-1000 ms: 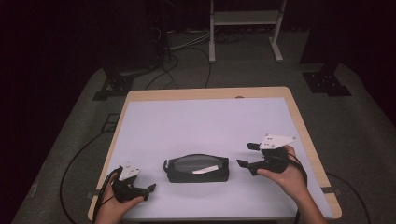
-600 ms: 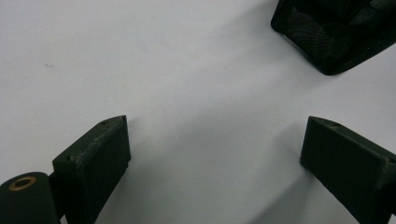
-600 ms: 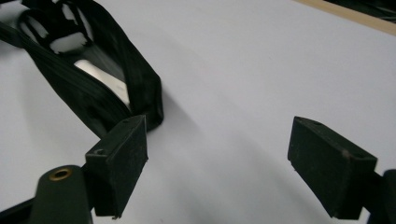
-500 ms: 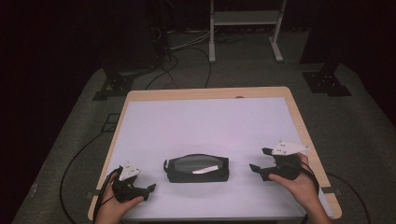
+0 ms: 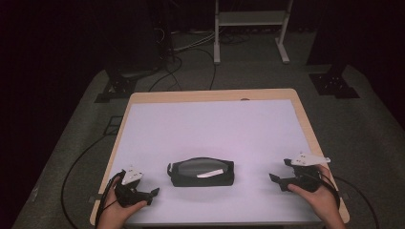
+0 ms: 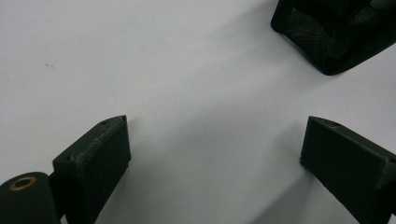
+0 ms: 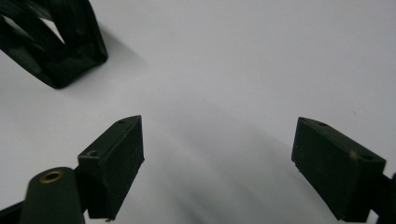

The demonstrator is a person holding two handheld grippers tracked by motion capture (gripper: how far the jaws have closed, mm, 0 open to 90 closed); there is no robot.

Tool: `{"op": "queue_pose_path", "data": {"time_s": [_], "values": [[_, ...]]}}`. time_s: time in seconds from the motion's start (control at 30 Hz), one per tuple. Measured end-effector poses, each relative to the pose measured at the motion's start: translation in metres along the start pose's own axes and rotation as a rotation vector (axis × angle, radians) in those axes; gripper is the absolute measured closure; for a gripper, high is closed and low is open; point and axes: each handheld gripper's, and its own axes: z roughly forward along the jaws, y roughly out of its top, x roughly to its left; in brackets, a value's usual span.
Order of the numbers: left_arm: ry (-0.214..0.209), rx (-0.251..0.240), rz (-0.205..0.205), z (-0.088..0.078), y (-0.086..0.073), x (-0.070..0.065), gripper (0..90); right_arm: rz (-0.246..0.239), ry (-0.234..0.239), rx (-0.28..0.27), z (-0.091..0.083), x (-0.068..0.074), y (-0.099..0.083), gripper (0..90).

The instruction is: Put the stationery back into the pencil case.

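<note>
I see black pouch (image 5: 201, 172), oblong, mesh-textured fabric with white strip on top, lying near front edge of table (image 5: 210, 119), midway between corners. Table: smooth matte white sheet, pale wood rim. Left gripper (image 5: 152, 193) near front-left corner, jaws wide, nothing between. Right gripper (image 5: 278, 171) near right edge, blocky black jaws just opening, wide, bare surface between.

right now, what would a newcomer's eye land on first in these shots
The black pouch with a white strip on top, lying alone near the front middle of the white table. Then the left gripper and right gripper, flanking the pouch with jaws wide apart and nothing between them.
</note>
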Motion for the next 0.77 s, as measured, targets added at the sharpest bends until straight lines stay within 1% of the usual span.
{"op": "queue_pose_path", "data": {"time_s": [0.13,0.2,0.27,0.4,0.53,0.77], "values": [[0.001,0.000,0.001,0.000,0.000,0.000,7.5,0.017,-0.027,0.015,-0.003,-0.004,-0.010,16.2],[0.001,0.000,0.000,0.000,0.000,0.000,7.5,0.017,-0.046,0.029,-0.003,-0.005,-0.015,16.2],[0.001,0.000,0.001,0.000,0.000,0.000,7.5,0.013,-0.070,0.050,-0.002,-0.006,-0.020,16.2],[0.001,-0.001,0.001,0.000,0.000,0.000,7.5,0.014,-0.093,0.086,0.002,-0.007,-0.028,15.9],[0.001,-0.001,0.001,0.000,0.000,0.000,7.5,0.032,-0.085,0.076,0.002,-0.009,-0.031,15.5],[0.002,-0.001,0.002,0.000,0.000,0.000,7.5,0.038,-0.084,0.078,0.002,-0.009,-0.031,15.1]]}}
